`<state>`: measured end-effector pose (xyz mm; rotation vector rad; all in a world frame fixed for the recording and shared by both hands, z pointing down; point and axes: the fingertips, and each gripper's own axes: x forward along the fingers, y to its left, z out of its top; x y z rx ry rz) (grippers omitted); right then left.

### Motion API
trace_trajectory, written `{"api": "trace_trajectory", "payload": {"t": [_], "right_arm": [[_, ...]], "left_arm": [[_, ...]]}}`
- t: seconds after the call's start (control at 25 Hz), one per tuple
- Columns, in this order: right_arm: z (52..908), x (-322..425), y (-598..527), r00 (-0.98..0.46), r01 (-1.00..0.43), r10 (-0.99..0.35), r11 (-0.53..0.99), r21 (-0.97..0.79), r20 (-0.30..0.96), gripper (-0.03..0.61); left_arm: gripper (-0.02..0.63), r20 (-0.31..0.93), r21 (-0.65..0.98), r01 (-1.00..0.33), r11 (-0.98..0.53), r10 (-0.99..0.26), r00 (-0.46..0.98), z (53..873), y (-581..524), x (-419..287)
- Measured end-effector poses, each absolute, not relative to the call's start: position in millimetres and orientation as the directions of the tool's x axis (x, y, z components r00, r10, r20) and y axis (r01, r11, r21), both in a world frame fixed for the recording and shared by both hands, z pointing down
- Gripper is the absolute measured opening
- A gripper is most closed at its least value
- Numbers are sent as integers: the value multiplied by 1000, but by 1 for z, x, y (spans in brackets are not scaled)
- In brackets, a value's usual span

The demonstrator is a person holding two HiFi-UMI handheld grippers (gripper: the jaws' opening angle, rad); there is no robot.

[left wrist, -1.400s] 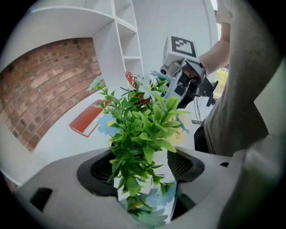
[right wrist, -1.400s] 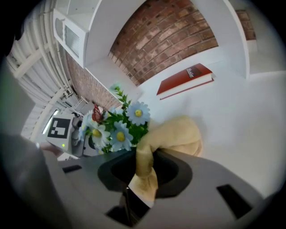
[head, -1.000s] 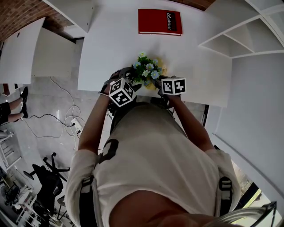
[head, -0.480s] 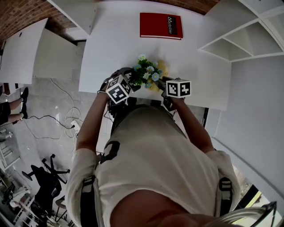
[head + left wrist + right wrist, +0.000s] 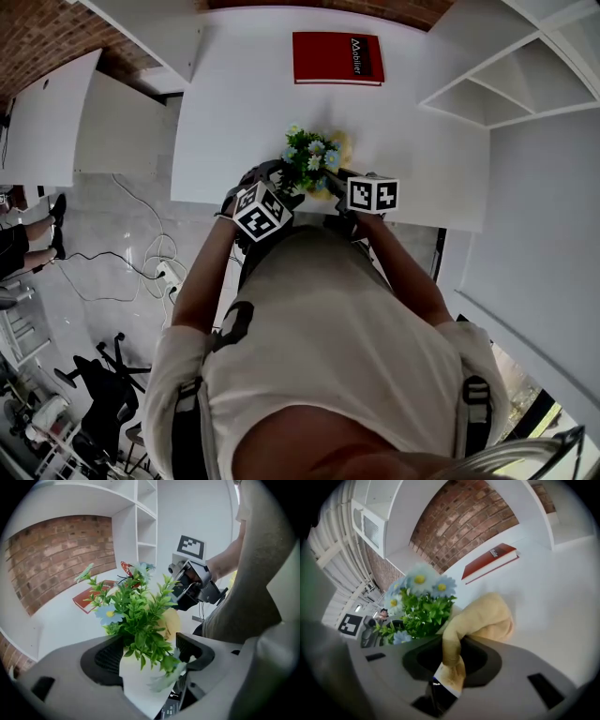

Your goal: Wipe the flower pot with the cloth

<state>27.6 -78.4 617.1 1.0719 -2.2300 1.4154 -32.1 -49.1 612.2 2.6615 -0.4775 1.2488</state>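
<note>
Currently your left gripper (image 5: 149, 654) clamps the small white flower pot of leafy green plant (image 5: 140, 684); it looks light and top-heavy, so hold it low on its stiff wall. Your right gripper (image 5: 452, 657) pinches the soft yellow cloth (image 5: 485, 616) just beside it. The pot is by the white table's (image 5: 234, 112) near edge, with open room towards the red book (image 5: 337, 58).

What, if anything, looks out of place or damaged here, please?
Nothing stands out. The left gripper holds the flower pot, the right gripper holds the cloth, and the red book lies flat on the table.
</note>
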Motion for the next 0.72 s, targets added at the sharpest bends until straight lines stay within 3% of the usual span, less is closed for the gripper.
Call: {"api": "trace_trajectory", "payload": {"t": [0.56,0.72], "right_arm": [[653,41,-54,-644,-762,-350,221,-609,680,104],[634,41,-58,-670,-738,-371,241,-630,643,104]], "left_arm": [[353,725,88,-386,-918,-206,657,587,-49,-40],[353,775,95,-309,-946,-124,620,601,-48,-45]]}}
